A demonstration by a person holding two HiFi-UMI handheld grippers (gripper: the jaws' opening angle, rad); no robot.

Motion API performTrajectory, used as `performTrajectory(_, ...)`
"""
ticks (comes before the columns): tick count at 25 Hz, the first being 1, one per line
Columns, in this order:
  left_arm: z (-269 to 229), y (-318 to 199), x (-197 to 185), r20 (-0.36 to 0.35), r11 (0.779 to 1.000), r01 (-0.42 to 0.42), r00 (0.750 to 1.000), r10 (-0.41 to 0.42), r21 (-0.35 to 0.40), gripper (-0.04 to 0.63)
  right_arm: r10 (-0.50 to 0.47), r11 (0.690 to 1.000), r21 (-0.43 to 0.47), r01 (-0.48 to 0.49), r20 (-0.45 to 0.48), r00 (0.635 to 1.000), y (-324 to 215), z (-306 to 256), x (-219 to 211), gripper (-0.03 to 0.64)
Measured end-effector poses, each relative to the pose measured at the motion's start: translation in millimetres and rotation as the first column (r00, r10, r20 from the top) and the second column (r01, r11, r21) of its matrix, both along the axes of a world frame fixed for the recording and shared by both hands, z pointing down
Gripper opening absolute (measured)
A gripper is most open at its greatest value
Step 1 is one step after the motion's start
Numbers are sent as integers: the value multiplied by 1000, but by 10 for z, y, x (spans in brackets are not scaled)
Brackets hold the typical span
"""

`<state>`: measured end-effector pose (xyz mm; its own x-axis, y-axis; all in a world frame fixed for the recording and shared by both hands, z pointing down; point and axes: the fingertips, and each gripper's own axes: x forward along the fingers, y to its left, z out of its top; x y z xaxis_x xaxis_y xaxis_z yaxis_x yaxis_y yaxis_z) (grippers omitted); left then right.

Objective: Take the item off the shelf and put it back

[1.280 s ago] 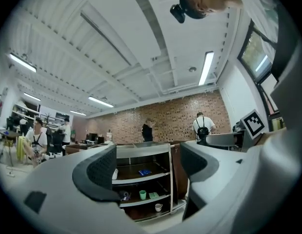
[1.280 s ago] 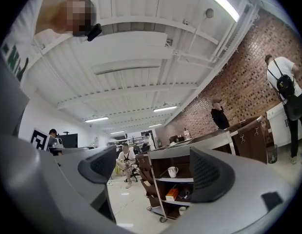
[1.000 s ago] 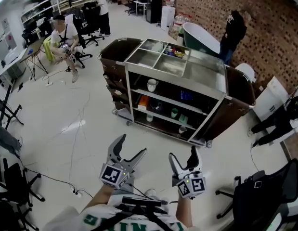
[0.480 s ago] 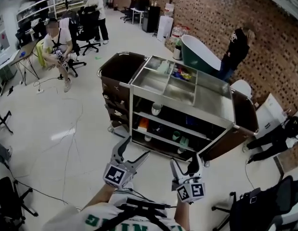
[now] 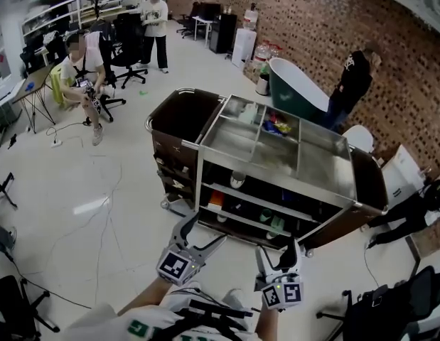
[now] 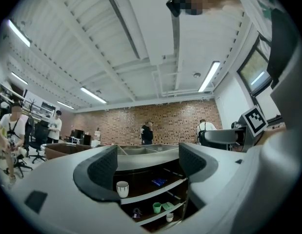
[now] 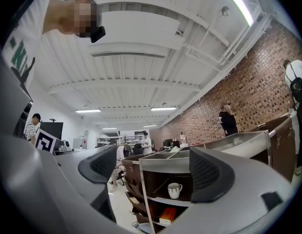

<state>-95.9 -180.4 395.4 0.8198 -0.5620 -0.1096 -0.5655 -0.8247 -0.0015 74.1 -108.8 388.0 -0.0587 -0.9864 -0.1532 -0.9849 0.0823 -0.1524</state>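
We stand facing the shelf cart (image 5: 199,183), a steel-topped trolley whose open shelves face us. The left gripper (image 5: 205,231) and the right gripper (image 5: 276,251) hang in the air on our side of the cart, well apart from it. They are side by side and point at its shelves. The left gripper's fingers (image 6: 99,167) stand wide apart, with nothing between them but the distant shelves. The right gripper's fingers (image 7: 209,172) are spread the same way and hold nothing.

The white cup (image 5: 237,180) stands upright on the cart's upper shelf, near that shelf's left end as we face it. Neither gripper touches it. An orange box (image 5: 215,199) lies on the shelf below the cup. A green cup (image 6: 157,207) stands farther right on a lower shelf of the cart.

The cart's top is split into steel compartments. One far compartment holds colourful items (image 5: 276,126) that we cannot make out. Beyond the cart, a green bathtub (image 5: 298,84) stands by the brick wall, and a person in black (image 5: 353,77) is just beside it.
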Motion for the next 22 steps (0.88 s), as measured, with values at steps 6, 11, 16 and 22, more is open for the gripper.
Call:
performTrajectory(6, 240, -197, 143, 18, 999, 38, 999, -38, 22, 379, 12, 999, -36, -12, -1, 1000, -48, 168, 280, 476)
performTrajectory(11, 95, -166, 428, -2, 999, 38, 999, -38, -15, 379, 7, 997, -73, -6, 9, 1000, -56, 346, 579, 476)
performTrajectory(16, 200, -210, 663, 26, 998, 60, 998, -60, 15, 379, -2, 994, -113, 3, 15, 1000, -92, 612, 925, 472)
performTrajectory(22, 280, -197, 990, 46, 998, 68, 997, -68, -8, 379, -9, 972, -234, 19, 45, 999, -121, 1287, 1336, 460)
